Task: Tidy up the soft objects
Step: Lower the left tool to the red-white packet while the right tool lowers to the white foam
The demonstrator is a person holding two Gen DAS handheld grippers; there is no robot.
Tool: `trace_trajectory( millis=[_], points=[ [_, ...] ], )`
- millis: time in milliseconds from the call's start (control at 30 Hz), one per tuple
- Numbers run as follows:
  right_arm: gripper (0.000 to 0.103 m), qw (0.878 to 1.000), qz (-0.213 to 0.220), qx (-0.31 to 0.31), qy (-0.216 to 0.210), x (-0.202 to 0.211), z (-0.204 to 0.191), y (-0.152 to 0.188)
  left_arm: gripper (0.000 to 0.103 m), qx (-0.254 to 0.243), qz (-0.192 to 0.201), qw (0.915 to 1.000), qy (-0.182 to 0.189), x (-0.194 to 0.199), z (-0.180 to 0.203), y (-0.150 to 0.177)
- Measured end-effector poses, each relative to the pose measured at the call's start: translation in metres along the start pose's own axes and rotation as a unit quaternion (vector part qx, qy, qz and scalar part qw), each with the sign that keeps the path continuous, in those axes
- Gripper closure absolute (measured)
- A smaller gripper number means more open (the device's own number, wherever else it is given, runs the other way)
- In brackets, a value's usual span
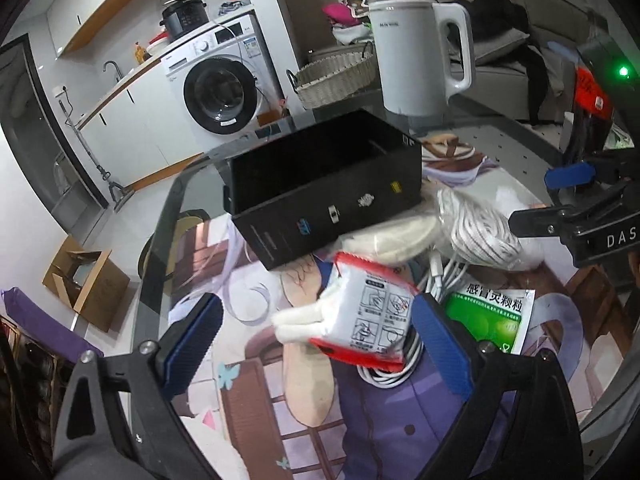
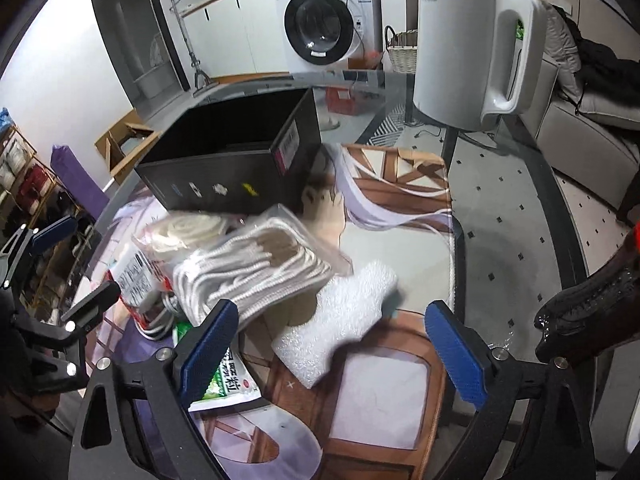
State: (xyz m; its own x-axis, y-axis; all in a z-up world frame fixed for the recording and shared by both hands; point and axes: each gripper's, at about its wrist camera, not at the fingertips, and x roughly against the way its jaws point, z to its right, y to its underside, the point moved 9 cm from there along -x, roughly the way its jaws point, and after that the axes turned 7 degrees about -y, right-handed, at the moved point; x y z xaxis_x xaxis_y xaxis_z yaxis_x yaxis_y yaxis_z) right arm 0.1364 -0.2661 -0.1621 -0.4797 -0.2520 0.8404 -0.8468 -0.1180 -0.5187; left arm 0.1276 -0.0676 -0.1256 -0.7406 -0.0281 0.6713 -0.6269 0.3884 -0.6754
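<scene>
Your left gripper (image 1: 316,344) hangs over the pile with its jaws spread wide, pinching nothing; the red-edged white packet (image 1: 368,316) sits between the blue pads (image 1: 198,334) but touches neither, and a white glove finger (image 1: 296,320) pokes out from its left edge, the rest hidden. Your right gripper (image 2: 332,354) is likewise spread and empty, above the white foam sheet (image 2: 340,320), whose near edge is blurred. The bagged white rope (image 2: 256,268) lies just left of the foam, against the black box (image 2: 236,160); a cream roll (image 2: 192,230) beside it is partly covered by the bag. A white cable (image 1: 400,372) shows only in loops under the packet; the green sachet (image 1: 490,318) is cut off by your right pad in the left view. Everything rests on the printed mat (image 2: 400,240) on the glass table (image 2: 520,240); the white kettle (image 2: 468,48) stands behind, its base hard to make out.
</scene>
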Motion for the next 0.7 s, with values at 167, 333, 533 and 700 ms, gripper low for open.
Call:
trace_trajectory(
  millis=[167,333,533,700],
  points=[
    [0.021,1.0,-0.017,0.014,0.013,-0.01,0.003,0.005,0.007,0.004,-0.008,0.9999,0.013,-0.009,0.005,0.002],
    [0.03,1.0,-0.03,0.007,0.004,-0.021,0.006,0.01,0.007,-0.006,-0.015,0.9998,0.01,-0.015,0.011,0.004],
    [0.033,0.998,-0.027,0.048,0.012,-0.023,-0.01,0.012,0.013,-0.004,-0.026,0.9992,0.03,-0.015,0.016,0.007],
    [0.035,0.997,-0.046,0.064,-0.004,-0.031,-0.023,0.021,0.057,0.006,-0.053,0.9966,0.062,-0.021,0.019,0.013]
  ],
)
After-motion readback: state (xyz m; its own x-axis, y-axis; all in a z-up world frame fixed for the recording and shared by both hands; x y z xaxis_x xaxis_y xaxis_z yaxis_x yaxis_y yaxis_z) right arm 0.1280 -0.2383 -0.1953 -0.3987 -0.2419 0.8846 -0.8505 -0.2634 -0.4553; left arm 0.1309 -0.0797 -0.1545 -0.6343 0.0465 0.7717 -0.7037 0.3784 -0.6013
